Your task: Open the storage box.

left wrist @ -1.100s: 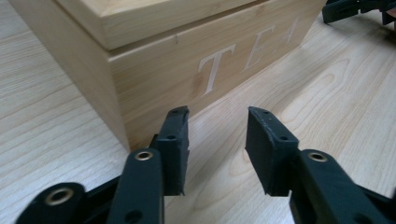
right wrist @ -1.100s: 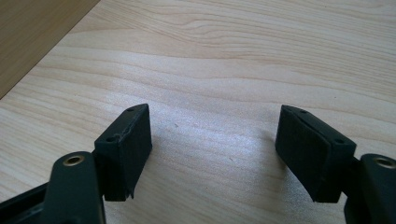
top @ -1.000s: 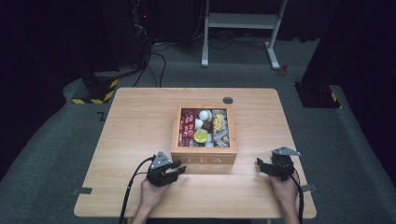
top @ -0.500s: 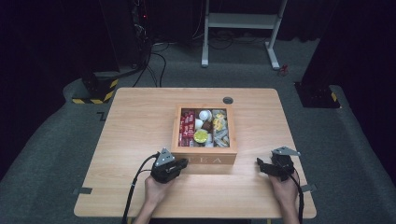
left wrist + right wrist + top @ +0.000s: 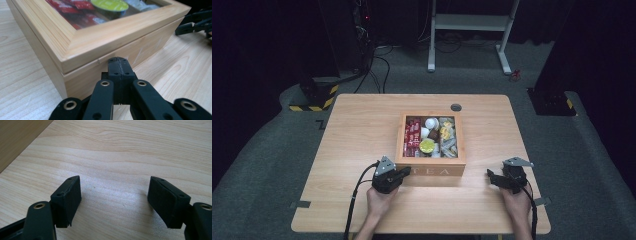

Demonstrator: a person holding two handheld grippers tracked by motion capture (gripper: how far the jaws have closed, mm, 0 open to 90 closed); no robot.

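Note:
A wooden tea box with a windowed lid and "TEA" on its front sits mid-table; red packets, a yellow-green capsule and other packets show through the lid. My left gripper is shut, empty, at the box's front left. In the left gripper view its tips meet the seam between the lid and body of the box. My right gripper rests to the right of the box front, apart from it. It stands open over bare table, nothing between its pads.
The wooden table carries a small dark round disc behind the box. In the left gripper view the other gripper lies beyond the box's far corner. A white stand and a striped block are on the floor behind.
My left gripper has slid right and forward, up to the box's front near its left corner. The right gripper has stayed put.

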